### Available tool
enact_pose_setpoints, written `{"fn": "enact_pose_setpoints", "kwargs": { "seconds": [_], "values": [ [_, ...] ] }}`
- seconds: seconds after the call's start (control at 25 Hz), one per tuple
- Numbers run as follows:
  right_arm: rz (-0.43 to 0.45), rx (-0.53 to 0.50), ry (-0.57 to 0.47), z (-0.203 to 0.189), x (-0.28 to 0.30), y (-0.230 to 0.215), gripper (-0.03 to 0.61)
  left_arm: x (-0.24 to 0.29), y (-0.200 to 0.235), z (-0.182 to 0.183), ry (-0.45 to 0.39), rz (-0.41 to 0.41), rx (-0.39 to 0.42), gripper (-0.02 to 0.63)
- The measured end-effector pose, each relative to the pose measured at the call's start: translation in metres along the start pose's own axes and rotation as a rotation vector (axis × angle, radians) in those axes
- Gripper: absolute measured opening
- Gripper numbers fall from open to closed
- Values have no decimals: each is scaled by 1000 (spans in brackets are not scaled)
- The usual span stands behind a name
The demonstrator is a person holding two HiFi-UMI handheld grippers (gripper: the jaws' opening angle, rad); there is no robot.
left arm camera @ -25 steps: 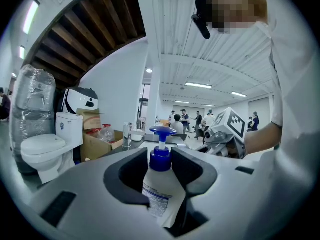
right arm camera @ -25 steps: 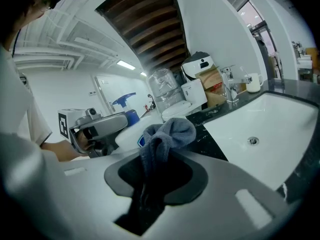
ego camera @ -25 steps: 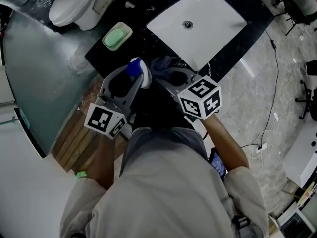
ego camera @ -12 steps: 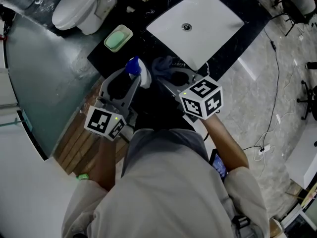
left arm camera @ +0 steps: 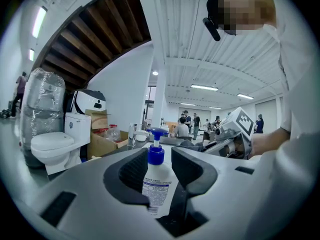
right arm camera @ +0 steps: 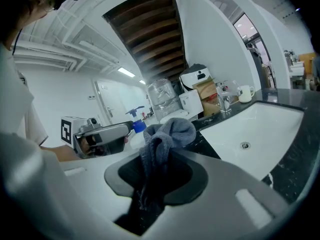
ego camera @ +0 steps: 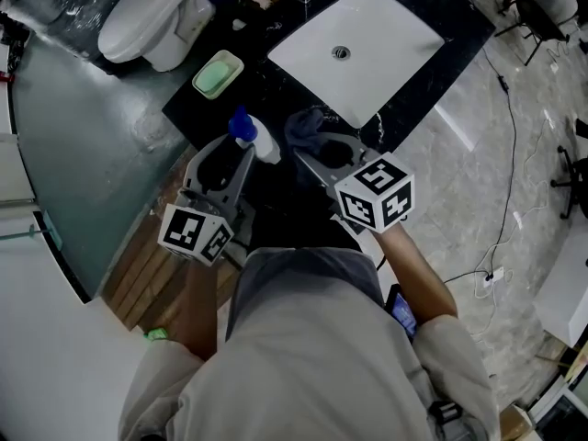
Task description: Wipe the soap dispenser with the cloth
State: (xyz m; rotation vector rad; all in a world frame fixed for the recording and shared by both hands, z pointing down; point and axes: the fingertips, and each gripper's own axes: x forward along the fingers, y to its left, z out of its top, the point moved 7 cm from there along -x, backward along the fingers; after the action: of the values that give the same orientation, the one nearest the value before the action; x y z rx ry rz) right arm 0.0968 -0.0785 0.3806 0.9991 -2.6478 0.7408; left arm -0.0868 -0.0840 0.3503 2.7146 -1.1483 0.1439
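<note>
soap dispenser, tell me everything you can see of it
The soap dispenser is a white plastic pump bottle with a blue collar, a blue pump head and a printed label on its body. The dark padded jaws of the left claw are clamped on its sides, with the pump end pointing away from the person. The grey cloth, held in the right claw, sits close beside it; contact can't be told.
</note>
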Motion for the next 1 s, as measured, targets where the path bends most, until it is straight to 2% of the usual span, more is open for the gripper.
{"fn": "enact_pose_setpoints", "kwargs": {
  "seconds": [0.24, 0.48, 0.8, 1.0],
  "values": [
    [-53, 10, -37, 1, -9, 9, 77, -13, 2, 0, -9, -10, -10, 135],
    [-103, 42, -73, -5, -21, 37, 77, -30, -16, -1, 21, -91, 7, 130],
    [-144, -50, -119, -15, -34, 102, 74, -81, -42, -5, 11, -109, -4, 17],
    [-175, -86, -129, -21, -50, 142, 72, -116, -55, -1, -12, -126, 7, 8]
  ]
}}
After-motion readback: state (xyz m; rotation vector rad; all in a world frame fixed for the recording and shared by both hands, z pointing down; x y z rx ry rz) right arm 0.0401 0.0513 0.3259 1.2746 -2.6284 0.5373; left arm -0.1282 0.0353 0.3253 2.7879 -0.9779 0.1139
